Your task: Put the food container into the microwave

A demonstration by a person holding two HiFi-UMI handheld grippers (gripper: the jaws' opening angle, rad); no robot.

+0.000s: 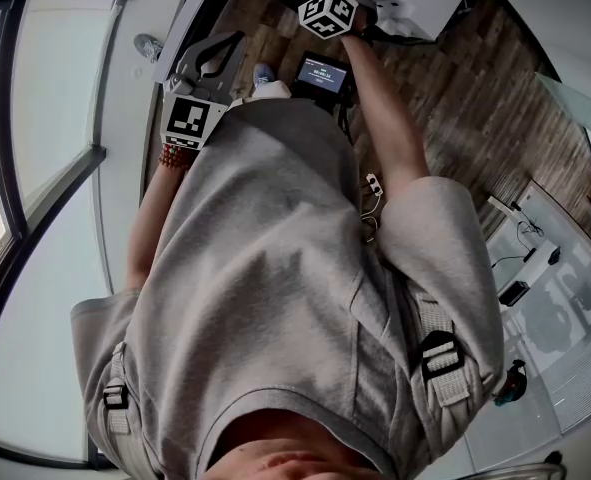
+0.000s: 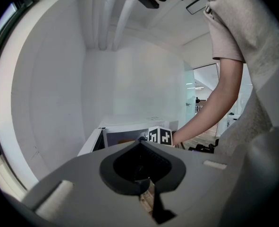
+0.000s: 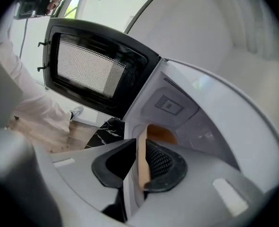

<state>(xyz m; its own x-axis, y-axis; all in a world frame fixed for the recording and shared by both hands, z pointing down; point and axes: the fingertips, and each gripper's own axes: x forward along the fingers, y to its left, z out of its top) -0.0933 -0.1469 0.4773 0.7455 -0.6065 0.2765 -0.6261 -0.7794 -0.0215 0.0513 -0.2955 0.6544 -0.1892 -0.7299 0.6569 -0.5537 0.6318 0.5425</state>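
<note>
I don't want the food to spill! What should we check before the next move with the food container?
1. Microwave door swung open: ok.
2. Right gripper shut on the food container by its edge: ok.
3. Food container at the microwave opening: ok.
4. Container resting on the microwave floor, safe to let go: cannot tell.
5. Left gripper empty, jaws together, held back from the microwave: ok.
</note>
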